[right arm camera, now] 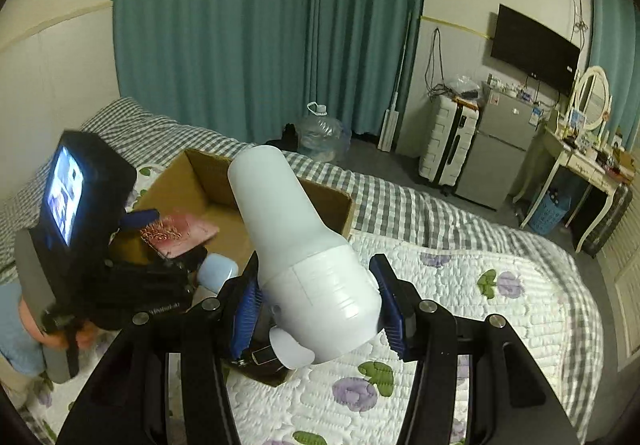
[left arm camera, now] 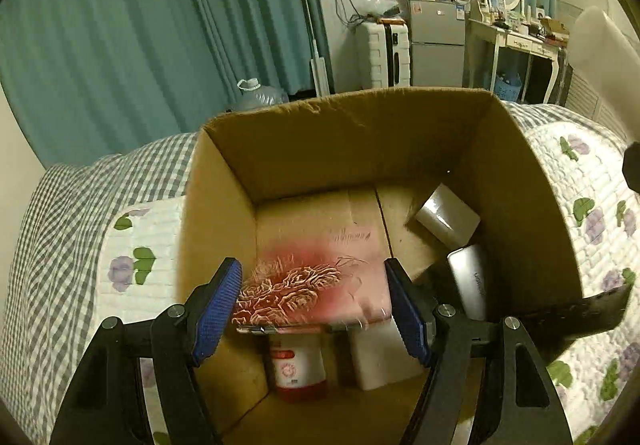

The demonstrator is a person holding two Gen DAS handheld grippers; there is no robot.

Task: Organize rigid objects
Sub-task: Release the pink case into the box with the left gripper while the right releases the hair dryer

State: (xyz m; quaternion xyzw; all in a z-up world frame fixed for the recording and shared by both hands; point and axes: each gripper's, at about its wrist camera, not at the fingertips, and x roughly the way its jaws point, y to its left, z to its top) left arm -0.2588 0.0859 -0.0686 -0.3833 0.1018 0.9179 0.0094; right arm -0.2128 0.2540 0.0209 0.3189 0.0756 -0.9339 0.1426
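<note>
Left tongs (left arm camera: 314, 309) pinch our pink notebook (left arm camera: 308, 277) over the box (left arm camera: 352, 141), right tongs (right arm camera: 316, 309) clamp the white bottle (right arm camera: 304, 253), so we'd lower both flat.

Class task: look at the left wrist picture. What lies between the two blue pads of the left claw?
A flat pink box with a rose pattern, held over the open cardboard box. The left wrist view shows it; whether the pads touch it is unclear.

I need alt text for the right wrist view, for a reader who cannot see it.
The right claw holds a white plastic bottle above a flower-patterned quilt on a bed. To the left, the left claw holds a pink flat box over an open cardboard box.
</note>
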